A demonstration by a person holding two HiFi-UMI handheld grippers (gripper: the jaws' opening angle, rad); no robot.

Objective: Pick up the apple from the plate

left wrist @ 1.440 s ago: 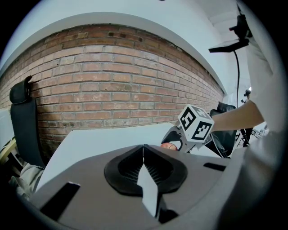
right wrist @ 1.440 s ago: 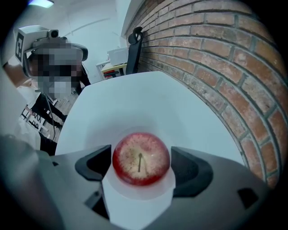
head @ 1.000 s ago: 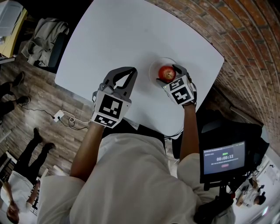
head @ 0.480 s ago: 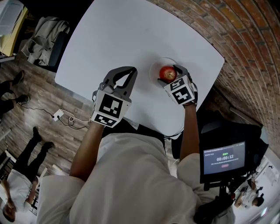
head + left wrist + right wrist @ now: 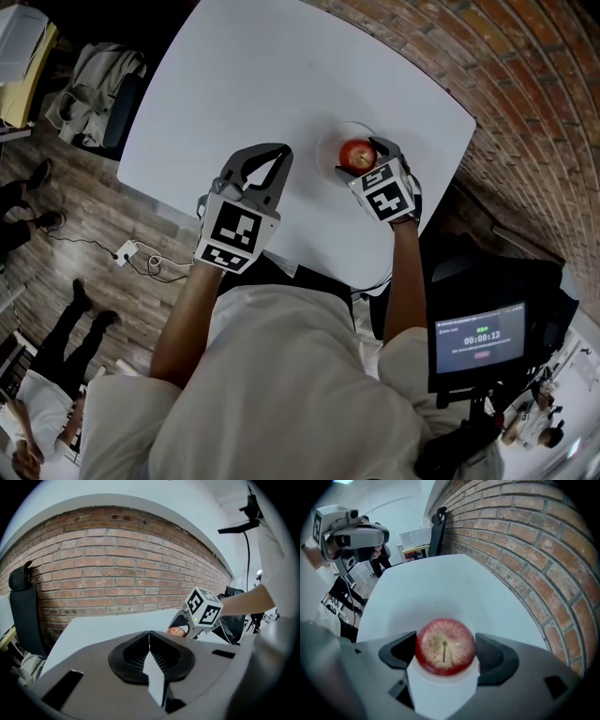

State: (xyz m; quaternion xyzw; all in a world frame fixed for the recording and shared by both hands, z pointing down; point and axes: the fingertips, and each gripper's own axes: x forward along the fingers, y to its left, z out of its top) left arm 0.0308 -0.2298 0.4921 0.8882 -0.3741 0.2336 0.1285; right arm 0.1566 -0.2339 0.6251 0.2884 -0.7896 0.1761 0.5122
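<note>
Apple (image 5: 444, 645) on plate (image 5: 327, 141), clamped in right gripper (image 5: 362, 157) jaws; left gripper (image 5: 149, 637) jaws closed, empty; brick wall (image 5: 525, 94) beside

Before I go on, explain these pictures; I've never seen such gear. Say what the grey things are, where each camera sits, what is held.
A person holds a two-jaw gripper in each hand; the marker cubes belong to them. The head view looks down from the person's head; each gripper view looks along that gripper's jaws. On the white table stands a plate with a red apple. The right gripper has its jaws closed on the apple's sides. The left gripper is shut and empty.
</note>
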